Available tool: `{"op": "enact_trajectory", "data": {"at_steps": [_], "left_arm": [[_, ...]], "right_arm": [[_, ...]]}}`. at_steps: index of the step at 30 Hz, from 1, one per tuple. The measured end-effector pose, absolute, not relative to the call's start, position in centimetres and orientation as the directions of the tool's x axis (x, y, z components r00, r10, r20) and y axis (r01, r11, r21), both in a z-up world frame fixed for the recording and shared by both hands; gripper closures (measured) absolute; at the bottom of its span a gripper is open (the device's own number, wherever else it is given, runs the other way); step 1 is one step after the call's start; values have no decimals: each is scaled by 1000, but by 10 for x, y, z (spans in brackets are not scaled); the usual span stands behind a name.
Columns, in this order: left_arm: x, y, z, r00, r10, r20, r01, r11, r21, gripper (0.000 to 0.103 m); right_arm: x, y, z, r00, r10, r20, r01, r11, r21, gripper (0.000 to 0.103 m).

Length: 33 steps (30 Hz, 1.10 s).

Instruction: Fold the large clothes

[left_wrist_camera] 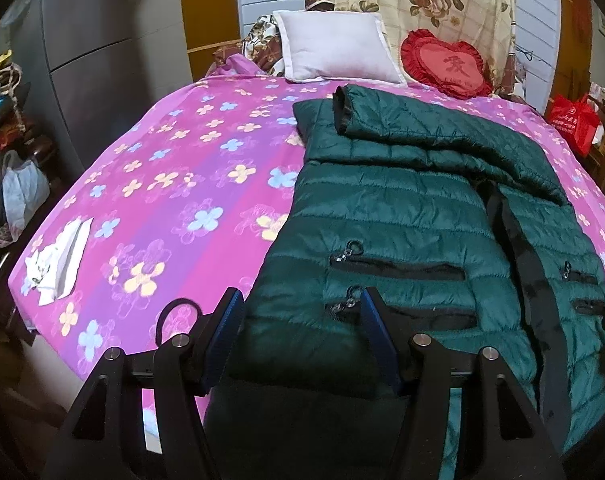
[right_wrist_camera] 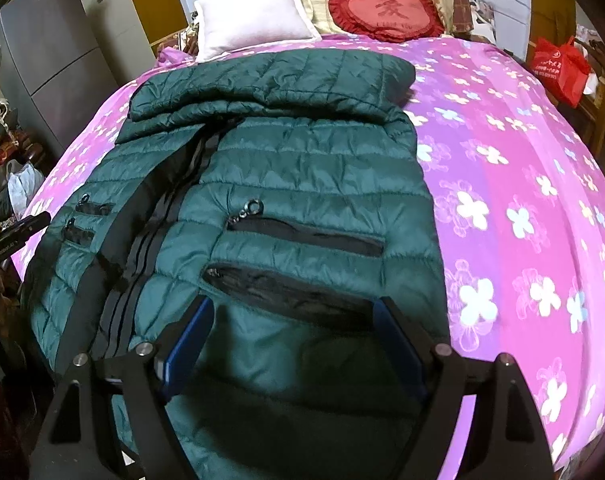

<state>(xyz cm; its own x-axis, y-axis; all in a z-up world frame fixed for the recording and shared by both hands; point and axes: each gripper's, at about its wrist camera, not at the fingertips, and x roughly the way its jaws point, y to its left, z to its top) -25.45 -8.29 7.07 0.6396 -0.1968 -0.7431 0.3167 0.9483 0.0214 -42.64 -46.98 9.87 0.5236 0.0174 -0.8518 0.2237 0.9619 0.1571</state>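
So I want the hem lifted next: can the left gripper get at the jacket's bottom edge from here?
Probably yes. The left gripper is open and right over the jacket near its hem, with nothing lying between them.

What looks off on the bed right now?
Crumpled white paper lies loose on the pink sheet, left of the green jacket. Otherwise nothing stands out.
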Motion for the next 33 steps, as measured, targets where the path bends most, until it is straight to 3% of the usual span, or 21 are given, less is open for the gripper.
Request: {"op": "enact_trajectory", "data": {"at_steps": [25, 33], "left_arm": [[-266, -22, 40, 486, -286, -826, 303, 941, -148, 61], [-268, -21, 31, 429, -314, -847, 316, 931, -184, 53]], "right_arm": [[-476, -489, 93, 469, -6, -883, 265, 955, 134, 17], [-489, -495, 85, 448, 47, -893, 254, 951, 177, 13]]}}
